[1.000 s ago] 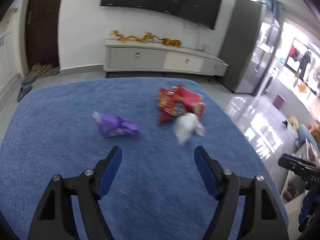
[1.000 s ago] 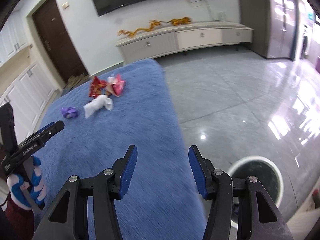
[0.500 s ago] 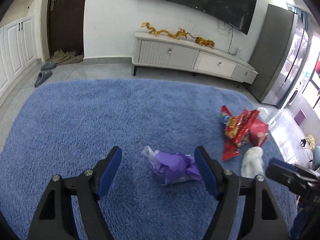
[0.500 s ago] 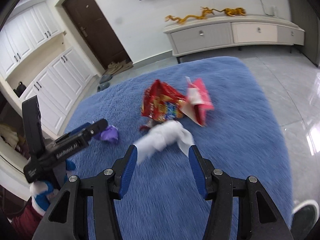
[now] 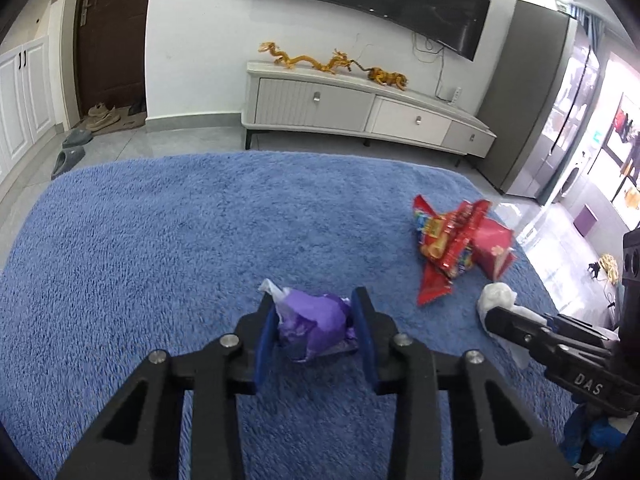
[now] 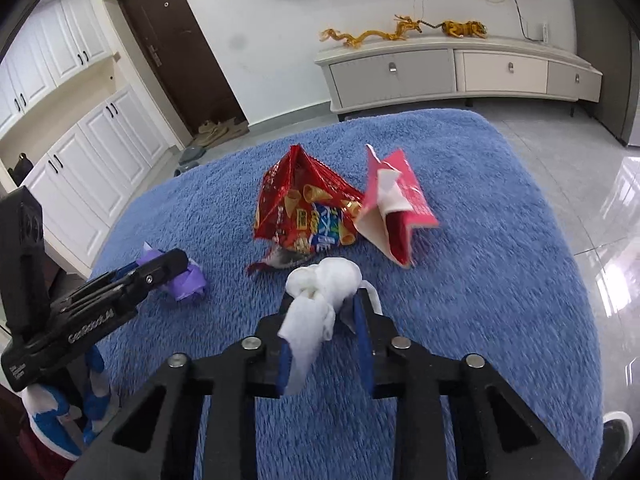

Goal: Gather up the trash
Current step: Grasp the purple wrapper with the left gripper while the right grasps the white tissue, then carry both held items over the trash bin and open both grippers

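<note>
On the blue rug [image 5: 160, 248] a crumpled purple wrapper [image 5: 314, 322] sits between the blue pads of my left gripper [image 5: 314, 314], whose jaws are closing and press it from both sides. A white tissue wad [image 6: 320, 292] is squeezed in my right gripper [image 6: 324, 310], its jaws closing too; one end droops over the left pad. Just beyond lie a red snack bag [image 6: 308, 208] and a torn pink carton [image 6: 396, 204]. The right wrist view shows the left gripper [image 6: 160, 268] on the purple wrapper [image 6: 190, 286]; the left wrist view shows the right gripper [image 5: 516, 326] at the tissue [image 5: 496, 298].
A white TV cabinet [image 5: 360, 108] with gold dragon figures stands past the rug, under a wall TV. Glossy tiled floor [image 6: 580, 184] lies right of the rug. A round bin's white rim [image 6: 618, 428] shows at the lower right. Slippers [image 5: 68, 156] lie near the door.
Both grippers came forward and down over the rug to the trash. The left jaws closed in on the purple wrapper, and the right jaws closed in on the white tissue.
</note>
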### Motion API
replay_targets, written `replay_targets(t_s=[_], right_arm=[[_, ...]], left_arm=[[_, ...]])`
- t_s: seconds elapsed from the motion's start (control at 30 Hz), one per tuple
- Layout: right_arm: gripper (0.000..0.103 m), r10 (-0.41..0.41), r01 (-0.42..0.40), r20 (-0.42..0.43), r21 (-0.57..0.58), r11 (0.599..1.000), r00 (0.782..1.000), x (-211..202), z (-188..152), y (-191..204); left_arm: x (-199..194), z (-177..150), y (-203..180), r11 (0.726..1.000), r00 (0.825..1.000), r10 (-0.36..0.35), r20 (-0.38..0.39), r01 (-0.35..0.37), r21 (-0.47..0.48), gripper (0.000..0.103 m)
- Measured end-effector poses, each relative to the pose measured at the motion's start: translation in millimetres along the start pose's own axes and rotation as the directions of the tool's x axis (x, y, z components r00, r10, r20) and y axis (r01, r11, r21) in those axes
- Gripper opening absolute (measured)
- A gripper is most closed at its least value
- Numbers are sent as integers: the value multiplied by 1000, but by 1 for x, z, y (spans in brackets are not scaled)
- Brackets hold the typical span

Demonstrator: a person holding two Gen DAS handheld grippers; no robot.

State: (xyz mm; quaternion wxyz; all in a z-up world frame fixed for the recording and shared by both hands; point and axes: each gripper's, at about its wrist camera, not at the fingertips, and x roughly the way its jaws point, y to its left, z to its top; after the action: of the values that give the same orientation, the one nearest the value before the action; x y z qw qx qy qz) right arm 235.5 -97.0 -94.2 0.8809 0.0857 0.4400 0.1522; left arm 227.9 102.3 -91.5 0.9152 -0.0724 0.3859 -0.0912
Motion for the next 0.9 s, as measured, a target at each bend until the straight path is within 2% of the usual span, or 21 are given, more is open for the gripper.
replay_targets(t_s=[0.23, 0.37, 0.4, 0.7, 0.9], right_arm=[[23, 44, -44, 18, -33, 999, 999, -46, -33, 3], [22, 51, -50, 22, -35, 998, 998, -75, -56, -2], [18, 47, -46, 23, -35, 998, 999, -82, -60, -4], [18, -5, 5, 86, -6, 1000, 996, -165, -109, -35], [18, -37, 32, 129, 39, 999, 991, -205, -134, -61]], left_arm=[[-35, -18, -21, 997, 998, -58, 12, 57, 45, 31], [-59, -34, -47, 990, 997, -78, 19, 75, 119, 31], [-66, -39, -55, 987, 996, -90, 21, 86, 138, 31], [-111, -67, -121, 950, 982, -188, 23, 176, 259, 31], [-122, -82, -179, 909, 971, -239, -12, 228, 349, 30]])
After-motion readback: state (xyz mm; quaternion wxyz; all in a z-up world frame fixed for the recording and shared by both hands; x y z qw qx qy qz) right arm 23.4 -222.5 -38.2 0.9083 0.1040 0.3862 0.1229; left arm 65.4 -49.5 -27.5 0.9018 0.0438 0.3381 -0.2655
